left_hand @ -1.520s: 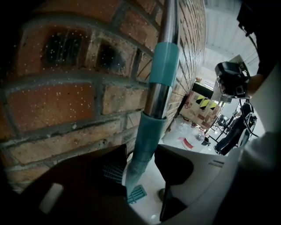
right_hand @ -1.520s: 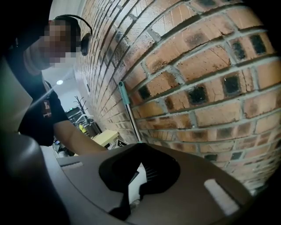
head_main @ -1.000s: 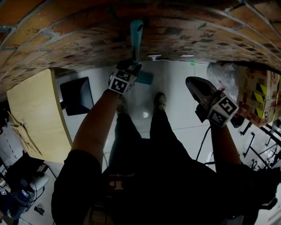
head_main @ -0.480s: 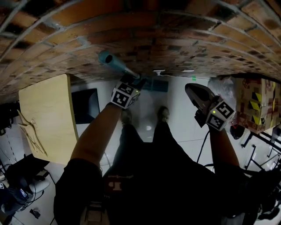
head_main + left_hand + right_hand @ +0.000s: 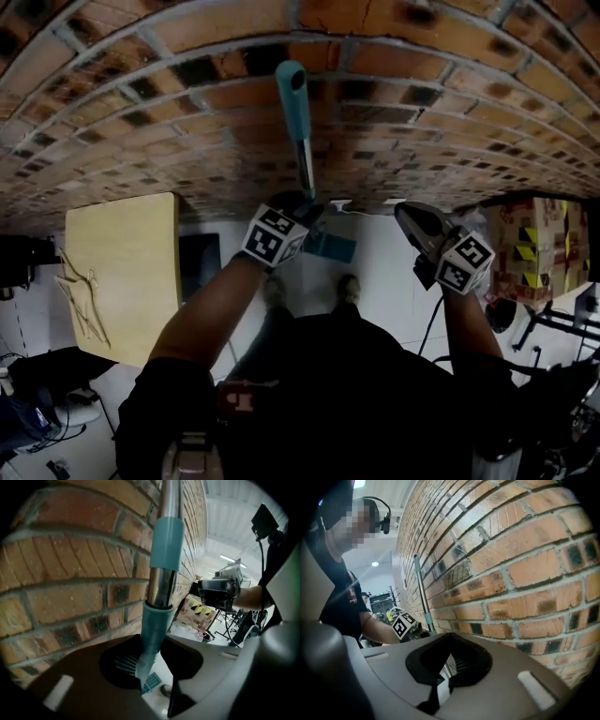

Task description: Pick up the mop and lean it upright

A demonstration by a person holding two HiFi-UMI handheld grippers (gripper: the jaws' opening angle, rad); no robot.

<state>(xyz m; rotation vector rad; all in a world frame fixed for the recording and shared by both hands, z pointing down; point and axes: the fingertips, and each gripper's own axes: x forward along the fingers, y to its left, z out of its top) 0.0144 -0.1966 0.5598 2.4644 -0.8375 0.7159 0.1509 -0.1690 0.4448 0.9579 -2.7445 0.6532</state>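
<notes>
Steel-shafted, the mop (image 5: 296, 112) is held upright near the brick wall (image 5: 450, 103), its teal collar clamped by the left gripper (image 5: 298, 204). The right gripper (image 5: 409, 217), jaws together, is empty. Released off-plumb, the mop could slide along the bricks. The clamping is shown only in the left gripper view; the mop head (image 5: 330, 246) seems lifted off the floor (image 5: 384, 258).

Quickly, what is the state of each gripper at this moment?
Left gripper: closed on the mop handle.
Right gripper: closed, holding nothing.
</notes>
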